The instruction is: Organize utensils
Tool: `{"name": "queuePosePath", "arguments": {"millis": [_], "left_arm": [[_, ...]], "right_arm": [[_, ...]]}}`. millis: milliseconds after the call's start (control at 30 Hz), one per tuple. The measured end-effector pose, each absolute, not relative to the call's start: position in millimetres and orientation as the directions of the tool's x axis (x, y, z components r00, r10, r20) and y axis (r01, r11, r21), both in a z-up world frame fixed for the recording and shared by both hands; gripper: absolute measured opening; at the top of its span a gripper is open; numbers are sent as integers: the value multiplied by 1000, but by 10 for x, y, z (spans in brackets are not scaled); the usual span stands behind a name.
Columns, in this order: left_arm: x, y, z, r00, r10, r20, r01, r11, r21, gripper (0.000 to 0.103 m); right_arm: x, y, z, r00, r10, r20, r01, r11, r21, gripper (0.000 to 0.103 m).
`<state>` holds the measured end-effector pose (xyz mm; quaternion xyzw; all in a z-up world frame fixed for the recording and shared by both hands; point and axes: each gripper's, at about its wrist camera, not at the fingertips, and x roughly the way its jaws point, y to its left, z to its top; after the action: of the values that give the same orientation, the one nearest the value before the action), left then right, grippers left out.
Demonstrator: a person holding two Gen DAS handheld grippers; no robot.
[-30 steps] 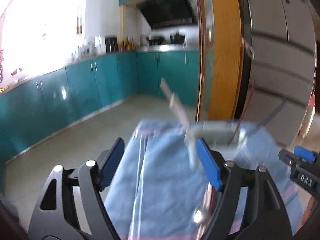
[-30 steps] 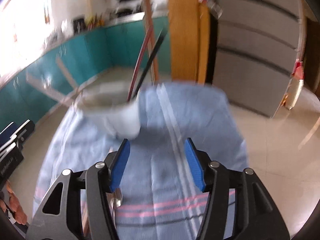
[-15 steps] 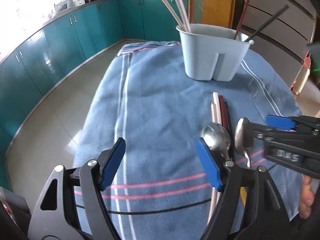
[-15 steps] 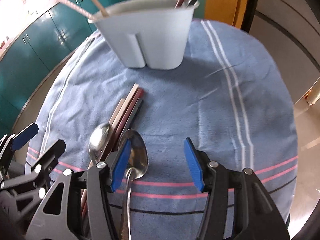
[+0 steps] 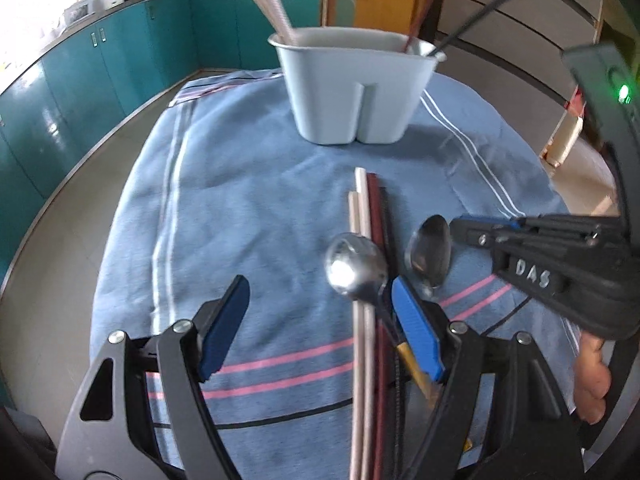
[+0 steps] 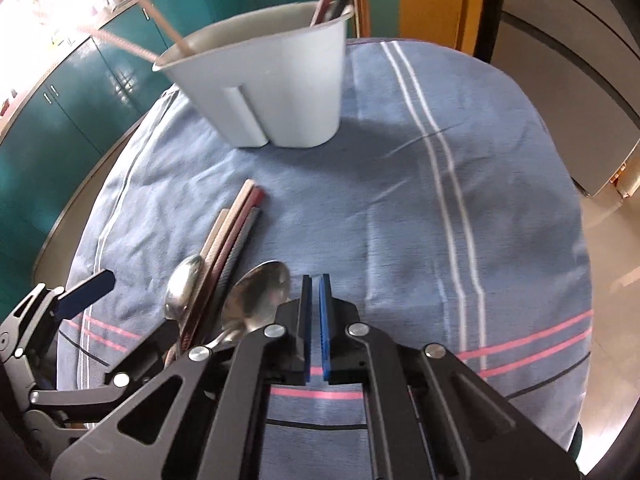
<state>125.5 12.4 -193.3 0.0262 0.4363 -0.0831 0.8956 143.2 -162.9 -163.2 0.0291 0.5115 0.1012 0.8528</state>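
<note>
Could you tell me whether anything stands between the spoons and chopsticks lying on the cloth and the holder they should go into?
Nothing visible does. Between the two steel spoons with the chopsticks and the pale blue plastic utensil holder lies only bare blue striped cloth. Chopsticks already stand in the holder.

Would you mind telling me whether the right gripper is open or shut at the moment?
Shut, on nothing. In its own wrist view the right gripper has its blue fingers nearly together, only a thin gap between; the shiny metal spoon lies beside them.
</note>
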Motion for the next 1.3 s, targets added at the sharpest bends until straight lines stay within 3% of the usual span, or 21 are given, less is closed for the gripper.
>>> {"name": "queuePosePath", "arguments": {"millis": [100, 233, 400, 467, 633, 733, 833, 900, 1300], "left_arm": [[1315, 41, -1975, 594, -130, -794, 187, 982, -21, 72], [1402, 55, -2061, 552, -195, -811, 202, 975, -97, 35], [1394, 186, -2058, 556, -194, -808, 176, 978, -114, 35], [1389, 271, -2050, 558, -191, -808, 160, 980, -121, 35], [1416, 414, -2063, 563, -159, -811, 120, 987, -110, 53], [1464, 389, -2075, 556, -162, -815, 125, 986, -111, 55], [1510, 351, -2083, 550, -169, -818, 127, 985, -118, 53], [1529, 348, -2093, 545, -183, -818, 126, 983, -136, 41], [1510, 417, -1974, 570, -196, -798, 117, 981, -158, 39]], "right_arm": [[1437, -1679, -1621, 459, 202, -865, -137, 978, 156, 5], [1446, -1715, -1633, 454, 205, -867, -130, 978, 164, 5], [1497, -1660, -1712, 434, 223, -873, -133, 974, 183, 6], [1505, -1626, -1733, 430, 234, -872, -141, 971, 191, 18], [1538, -1559, -1768, 434, 237, -869, -144, 971, 192, 27], [1581, -1534, -1772, 431, 249, -867, -142, 968, 207, 30], [1607, -1550, -1762, 418, 284, -863, -135, 959, 251, 30], [1613, -1581, -1733, 423, 293, -858, -125, 956, 265, 30], [1702, -1520, -1624, 427, 334, -840, -141, 943, 302, 30]]}}
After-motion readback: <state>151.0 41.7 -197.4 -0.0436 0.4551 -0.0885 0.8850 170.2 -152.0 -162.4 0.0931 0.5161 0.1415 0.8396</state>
